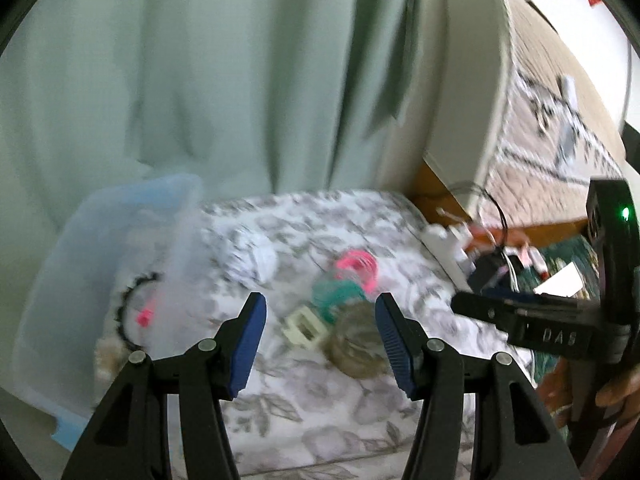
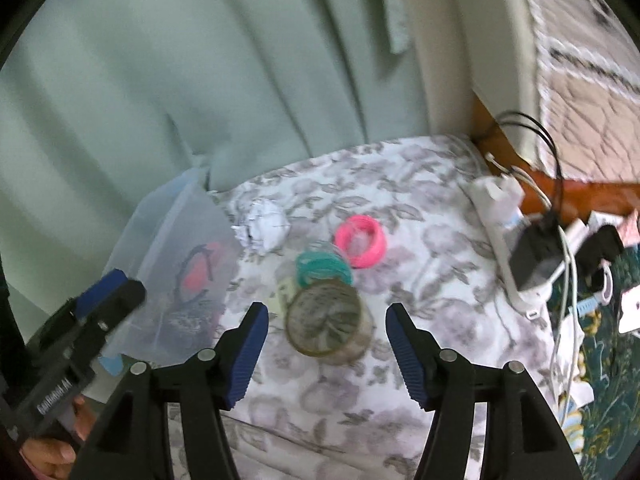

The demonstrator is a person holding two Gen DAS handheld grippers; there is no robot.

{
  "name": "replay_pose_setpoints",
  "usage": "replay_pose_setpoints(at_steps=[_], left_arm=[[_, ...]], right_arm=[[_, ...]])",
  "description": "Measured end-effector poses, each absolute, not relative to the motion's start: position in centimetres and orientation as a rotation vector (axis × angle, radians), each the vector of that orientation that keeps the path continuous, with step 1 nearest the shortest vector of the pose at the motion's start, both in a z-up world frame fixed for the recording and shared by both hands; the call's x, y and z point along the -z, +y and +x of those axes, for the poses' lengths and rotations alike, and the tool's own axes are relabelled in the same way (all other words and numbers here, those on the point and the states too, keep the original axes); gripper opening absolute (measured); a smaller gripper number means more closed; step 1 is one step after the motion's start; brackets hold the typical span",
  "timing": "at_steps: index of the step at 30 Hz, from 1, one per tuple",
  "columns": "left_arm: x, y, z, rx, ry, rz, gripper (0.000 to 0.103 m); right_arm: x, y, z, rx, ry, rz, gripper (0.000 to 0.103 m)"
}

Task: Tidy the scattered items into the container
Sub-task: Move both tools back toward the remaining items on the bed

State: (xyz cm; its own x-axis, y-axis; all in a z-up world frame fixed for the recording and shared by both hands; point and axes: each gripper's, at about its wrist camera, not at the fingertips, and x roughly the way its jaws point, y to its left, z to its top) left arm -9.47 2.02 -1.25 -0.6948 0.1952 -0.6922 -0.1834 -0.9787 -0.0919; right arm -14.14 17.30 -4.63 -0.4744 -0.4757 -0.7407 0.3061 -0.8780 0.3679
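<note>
Ahead of my right gripper, between its spread blue fingers, a clear round plastic jar lies on its side on the flowered grey-white cloth. Beyond it lie a teal coil and a pink coil. Left stands the translucent blue-rimmed plastic tub. My left gripper gapes too, empty.

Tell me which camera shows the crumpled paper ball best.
The right wrist view: the paper ball is sharp there, lying clear on the flowered cloth beside the plastic box. The left wrist view shows it only as a motion-blurred white patch.
</note>
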Motion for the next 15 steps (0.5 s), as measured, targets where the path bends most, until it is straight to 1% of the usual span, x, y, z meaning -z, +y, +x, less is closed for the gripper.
replay_pose_setpoints(at_steps=[9,15], left_arm=[[6.3,4.0,-10.5,-2.601,-0.008,-1.265,0.058],[8.5,2.5,-11.8,-2.637,-0.085,-1.372,0.058]], right_arm=[[7.8,18.9,-14.1,2.330,-0.289,1.311,0.065],[10.1,19.3,-14.2,2.297,-0.300,1.348,0.068]])
